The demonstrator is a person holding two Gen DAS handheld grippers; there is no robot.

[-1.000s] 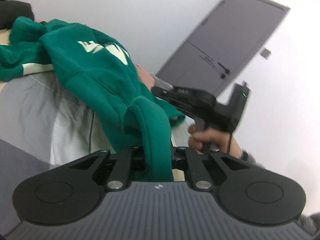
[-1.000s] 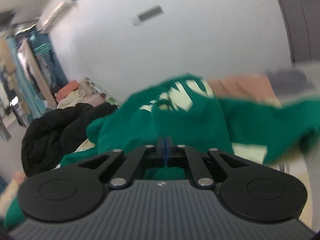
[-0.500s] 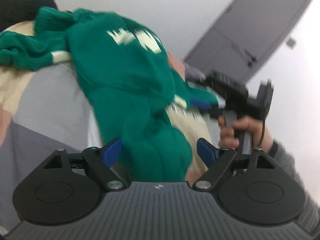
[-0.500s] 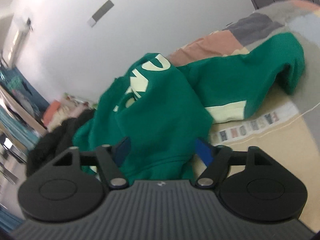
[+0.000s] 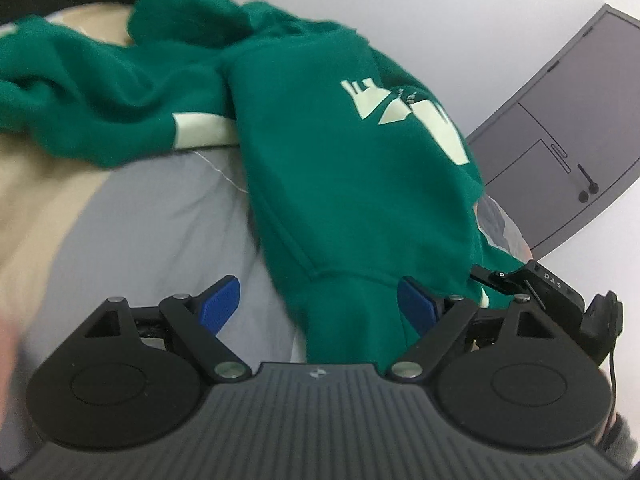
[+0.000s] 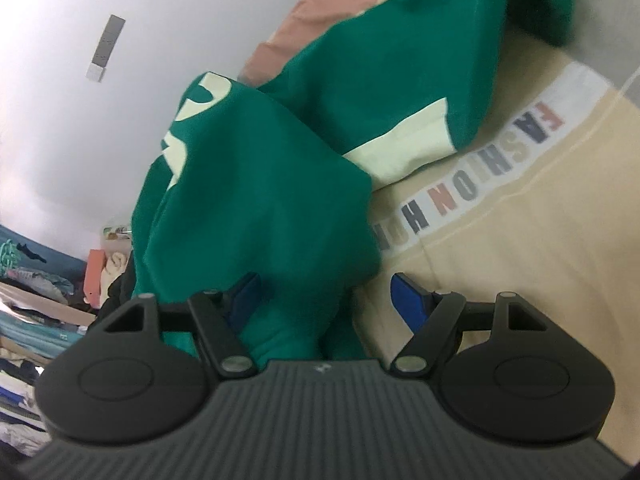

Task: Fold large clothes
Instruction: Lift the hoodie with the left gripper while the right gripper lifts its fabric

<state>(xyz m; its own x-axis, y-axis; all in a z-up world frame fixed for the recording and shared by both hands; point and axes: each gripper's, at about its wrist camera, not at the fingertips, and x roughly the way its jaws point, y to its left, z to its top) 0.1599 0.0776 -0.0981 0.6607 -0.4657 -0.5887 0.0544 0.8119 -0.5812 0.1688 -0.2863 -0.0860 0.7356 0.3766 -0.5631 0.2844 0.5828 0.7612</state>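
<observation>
Left wrist view: both grippers, left gripper (image 5: 318, 300) and right gripper (image 6: 324, 292), gape wide, gripping nothing; bunched green cotton sweatshirt (image 5: 340, 184) could slump unfolded.

Hoodie (image 5: 344, 184) hem hidden behind claw body (blurred).

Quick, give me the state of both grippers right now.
Left gripper: open, holding nothing; the green sweatshirt lies loose between its fingers.
Right gripper: open, holding nothing; sweatshirt between its fingers too.
</observation>
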